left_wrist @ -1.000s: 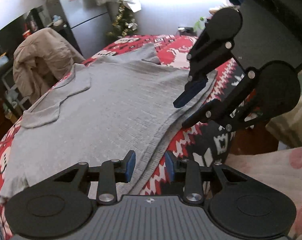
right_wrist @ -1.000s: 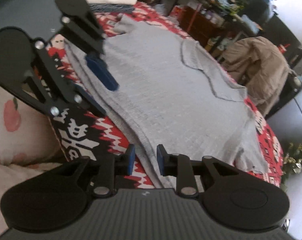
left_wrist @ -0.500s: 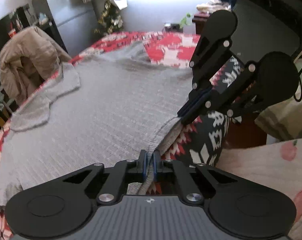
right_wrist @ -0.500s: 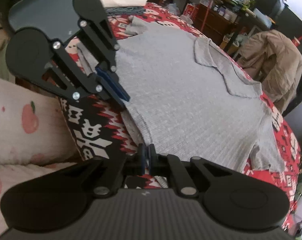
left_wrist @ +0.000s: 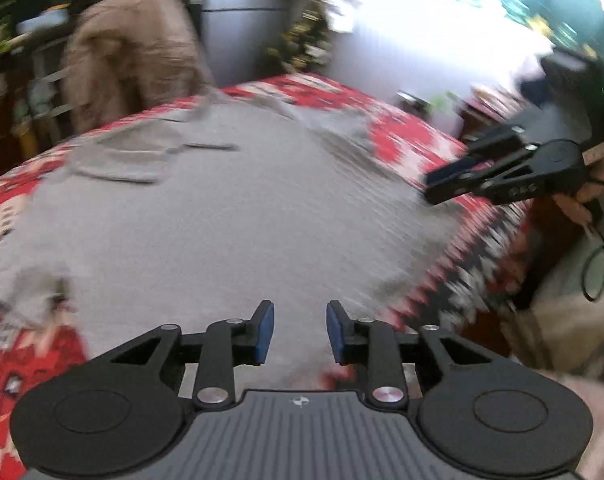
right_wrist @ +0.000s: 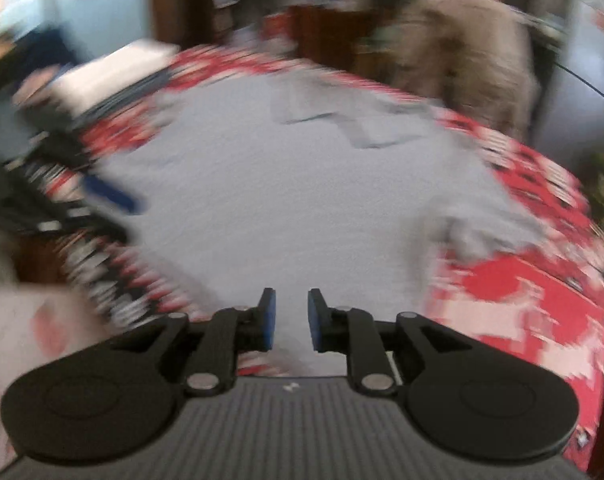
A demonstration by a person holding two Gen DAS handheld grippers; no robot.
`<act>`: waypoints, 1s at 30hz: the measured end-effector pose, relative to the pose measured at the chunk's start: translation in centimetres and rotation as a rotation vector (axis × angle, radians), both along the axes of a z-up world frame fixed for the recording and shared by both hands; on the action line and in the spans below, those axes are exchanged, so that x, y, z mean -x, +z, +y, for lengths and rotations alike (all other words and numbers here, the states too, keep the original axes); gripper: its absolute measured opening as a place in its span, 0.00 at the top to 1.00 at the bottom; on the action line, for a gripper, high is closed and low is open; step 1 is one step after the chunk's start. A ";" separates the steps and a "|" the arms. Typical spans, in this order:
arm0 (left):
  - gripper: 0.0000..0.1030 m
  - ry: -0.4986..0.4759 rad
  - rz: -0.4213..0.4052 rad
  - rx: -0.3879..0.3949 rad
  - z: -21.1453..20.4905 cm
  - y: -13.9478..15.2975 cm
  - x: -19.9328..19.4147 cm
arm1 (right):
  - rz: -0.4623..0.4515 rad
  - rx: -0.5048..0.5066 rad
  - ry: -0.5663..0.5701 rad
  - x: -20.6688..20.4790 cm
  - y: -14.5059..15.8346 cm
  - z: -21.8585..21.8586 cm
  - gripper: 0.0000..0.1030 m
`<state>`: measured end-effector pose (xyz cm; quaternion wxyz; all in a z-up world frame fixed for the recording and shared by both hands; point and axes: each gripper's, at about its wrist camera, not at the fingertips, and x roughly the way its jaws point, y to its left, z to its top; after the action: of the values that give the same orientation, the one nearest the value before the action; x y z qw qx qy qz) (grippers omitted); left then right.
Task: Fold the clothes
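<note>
Shirt (left_wrist: 230, 232), grey and collared, lay spread flat across the red patterned cloth (left_wrist: 405, 136), and both sets of jaws hung right over its near edge. The left gripper (left_wrist: 300, 332) had its jaws well apart with nothing between the blue pads, only grey fabric showing below the gap. The right gripper (right_wrist: 292, 320) stood parted a little narrower, also holding nothing, with fabric showing through the gap.

Outward from the jaws, the shirt ran straight ahead of both: hem nearest, collar (right_wrist: 333, 120) at the far end, so its long axis pointed away from the person. One sleeve (right_wrist: 481, 224) bunched out to the right in the right wrist view; the other sleeve (left_wrist: 26, 292) sagged left in the left view. Both pictures were badly smeared, so finer creases could not be read.

Neither gripper looked nearer; each sat level over its own side of the hem. My read: any fold would carry cloth forward along that axis, toward the collar. Beyond the far edge slumped a tan coat (left_wrist: 130, 48).
</note>
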<state>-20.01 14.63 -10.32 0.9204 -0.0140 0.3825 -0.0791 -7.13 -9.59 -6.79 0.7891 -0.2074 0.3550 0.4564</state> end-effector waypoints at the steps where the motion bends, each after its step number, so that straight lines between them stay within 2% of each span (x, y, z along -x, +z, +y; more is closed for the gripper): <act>1: 0.72 0.035 -0.010 -0.002 0.9 0.3 -0.3 | 0.005 -0.009 -0.053 -1.5 0.2 -0.5 0.82; 3: 0.67 0.123 -0.035 -0.018 3.0 0.7 -0.8 | -0.012 -0.025 -0.165 -4.9 0.3 -1.6 0.82; 5: 0.60 0.222 -0.070 -0.050 5.2 1.0 -1.1 | -0.038 -0.030 -0.290 -8.7 0.2 -2.7 0.75; 7: 0.59 0.312 -0.082 -0.070 7.5 1.0 -1.3 | -0.041 -0.041 -0.402 -12.6 0.1 -3.9 0.74; 10: 0.59 0.418 -0.057 -0.072 10.9 0.6 -1.7 | -0.041 -0.038 -0.491 -17.9 -0.6 -4.6 0.74; 12: 0.59 0.480 -0.041 -0.074 12.9 0.5 -1.6 | -0.055 -0.015 -0.506 -20.7 -1.6 -4.0 0.74; 16: 0.59 0.559 -0.026 -0.012 15.6 0.4 -0.9 | -0.036 -0.014 -0.492 -24.9 -3.2 -3.2 0.74; 20: 0.59 0.589 -0.009 -0.029 16.3 -0.1 -0.7 | -0.045 0.053 -0.438 -25.6 -3.9 -1.4 0.75; 21: 0.59 0.590 -0.003 -0.029 16.3 -0.2 -0.6 | -0.047 0.070 -0.424 -25.8 -4.1 -1.0 0.81; 22: 0.59 0.592 0.002 -0.028 16.3 -0.3 -0.6 | -0.049 0.087 -0.411 -25.9 -4.3 -0.5 0.98; 24: 0.59 0.590 0.005 -0.036 16.2 -0.5 -0.4 | -0.055 0.121 -0.384 -26.2 -4.6 0.3 0.98; 26: 0.59 0.592 0.006 -0.047 16.3 -0.6 -0.3 | -0.098 0.154 -0.396 -26.0 -4.3 0.0 0.98; 30: 0.59 0.597 0.007 -0.034 16.8 -0.5 -0.5 | -0.060 0.140 -0.462 -26.6 -4.4 -1.1 0.94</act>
<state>-19.51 31.43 -10.83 0.9019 -0.1107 0.3657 0.2014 19.48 -10.71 -11.18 0.8663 -0.1885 0.4004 0.2316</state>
